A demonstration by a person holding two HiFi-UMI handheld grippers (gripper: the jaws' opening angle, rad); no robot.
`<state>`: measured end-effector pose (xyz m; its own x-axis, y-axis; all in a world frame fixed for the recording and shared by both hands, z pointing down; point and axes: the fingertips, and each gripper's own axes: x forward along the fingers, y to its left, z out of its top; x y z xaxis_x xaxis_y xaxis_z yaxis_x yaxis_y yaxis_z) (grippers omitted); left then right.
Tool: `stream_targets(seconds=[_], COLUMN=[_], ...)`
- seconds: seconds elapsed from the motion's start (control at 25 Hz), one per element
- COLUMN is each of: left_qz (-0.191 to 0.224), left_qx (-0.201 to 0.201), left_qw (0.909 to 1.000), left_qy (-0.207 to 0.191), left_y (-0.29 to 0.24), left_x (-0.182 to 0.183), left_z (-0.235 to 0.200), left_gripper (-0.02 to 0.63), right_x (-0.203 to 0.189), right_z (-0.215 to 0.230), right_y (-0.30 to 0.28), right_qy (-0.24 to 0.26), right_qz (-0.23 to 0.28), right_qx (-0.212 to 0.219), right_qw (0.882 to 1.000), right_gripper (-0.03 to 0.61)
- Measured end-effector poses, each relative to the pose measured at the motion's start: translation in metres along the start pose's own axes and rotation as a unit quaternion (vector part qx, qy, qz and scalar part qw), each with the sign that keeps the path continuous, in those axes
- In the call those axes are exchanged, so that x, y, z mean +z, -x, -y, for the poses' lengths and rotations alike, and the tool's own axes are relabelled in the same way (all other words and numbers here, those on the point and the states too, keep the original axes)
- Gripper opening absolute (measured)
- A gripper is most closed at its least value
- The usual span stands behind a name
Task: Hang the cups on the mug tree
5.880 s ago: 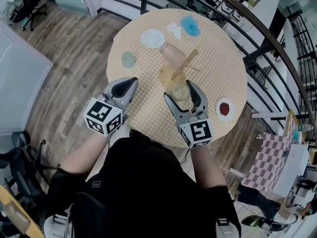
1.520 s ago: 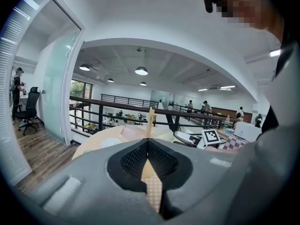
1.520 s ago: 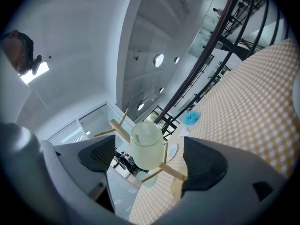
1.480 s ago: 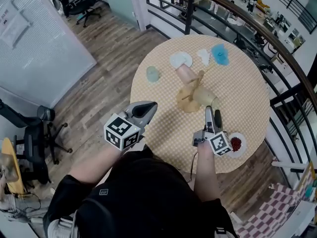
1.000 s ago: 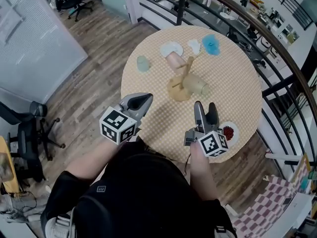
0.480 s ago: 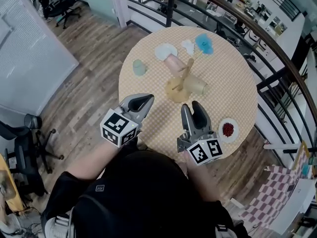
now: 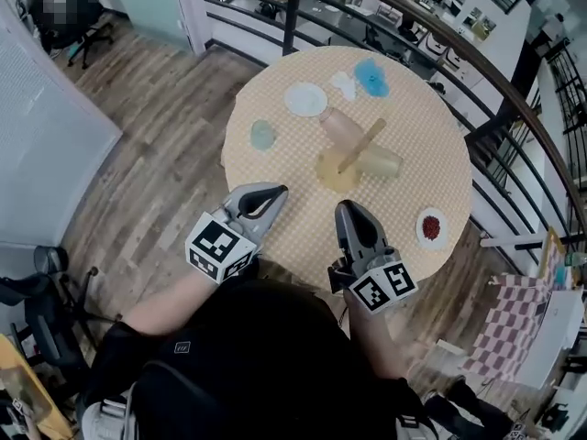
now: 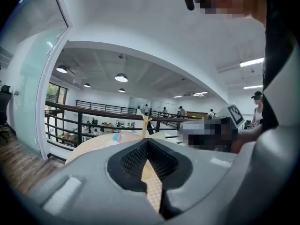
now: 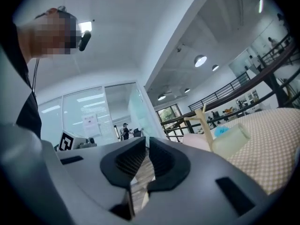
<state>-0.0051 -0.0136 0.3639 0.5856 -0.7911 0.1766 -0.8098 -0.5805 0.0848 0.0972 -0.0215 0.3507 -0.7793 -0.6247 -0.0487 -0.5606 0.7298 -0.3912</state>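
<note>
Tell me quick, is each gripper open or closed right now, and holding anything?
Left gripper: closed, holding nothing.
Right gripper: jaws have just been closing and are now shut, nothing between them.

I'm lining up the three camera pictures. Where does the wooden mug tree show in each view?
Head view: the light wooden mug tree stands right of centre in the upper half, near the middle of the table.
Left gripper view: the mug tree is a thin pole at the centre, at mid-height.
Right gripper view: the mug tree is right of centre, at mid-height.
Shared landmark: the round table with beige checked cloth under it.
</note>
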Motion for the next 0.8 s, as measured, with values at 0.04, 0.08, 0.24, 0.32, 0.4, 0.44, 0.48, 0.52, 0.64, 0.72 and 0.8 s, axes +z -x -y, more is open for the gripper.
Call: stream_targets(seconds=[0.04,0.08,0.24,0.32,0.4,0.44,0.48,0.52,0.64,0.72,0.8], left_qz=[0.000,-0.001,-0.012,-0.010,-0.003,0.001,0.005,0.008,0.022,0.024,0.018], left_qx=[-0.010,-0.021,-0.049,-0.047,-0.044,-0.043,-0.042,-0.040,-0.040,-0.043,-0.048], left_qw=[0.9999,0.9998,0.9987,0.9988,0.9989,0.9990,0.9991,0.9991,0.9987,0.9987,0.9987], left_qy=[0.002,0.004,0.004,0.008,0.015,0.014,0.012,0.010,0.023,0.014,0.010], left_y=[0.004,0.009,0.030,0.037,0.045,0.048,0.051,0.053,0.055,0.052,0.046], left_x=[-0.001,-0.003,-0.009,-0.007,-0.002,0.000,0.002,0.003,0.006,0.010,0.011], left_z=[-0.005,-0.009,-0.017,-0.022,-0.023,-0.022,-0.021,-0.019,-0.009,-0.003,0.000], left_gripper=[0.005,0.005,0.005,0.005,0.005,0.005,0.005,0.005,0.005,0.005,0.005], right_x=[-0.005,-0.010,-0.033,-0.037,-0.037,-0.037,-0.038,-0.038,-0.036,-0.031,-0.029], right_z=[-0.007,-0.013,-0.040,-0.046,-0.047,-0.047,-0.047,-0.047,-0.049,-0.046,-0.041], right_y=[-0.005,-0.009,-0.018,-0.019,-0.018,-0.017,-0.015,-0.013,0.001,0.007,0.012], right_qy=[0.015,0.031,0.073,0.086,0.086,0.081,0.077,0.074,0.076,0.080,0.074], right_qz=[-0.007,-0.017,-0.057,-0.066,-0.072,-0.072,-0.071,-0.070,-0.070,-0.067,-0.064], right_qx=[-0.006,-0.013,-0.027,-0.033,-0.043,-0.048,-0.051,-0.052,-0.052,-0.056,-0.060], right_qw=[1.000,0.999,0.995,0.994,0.993,0.993,0.993,0.993,0.993,0.993,0.993], right_gripper=[0.034,0.031,0.025,0.023,0.021,0.021,0.020,0.020,0.020,0.020,0.020])
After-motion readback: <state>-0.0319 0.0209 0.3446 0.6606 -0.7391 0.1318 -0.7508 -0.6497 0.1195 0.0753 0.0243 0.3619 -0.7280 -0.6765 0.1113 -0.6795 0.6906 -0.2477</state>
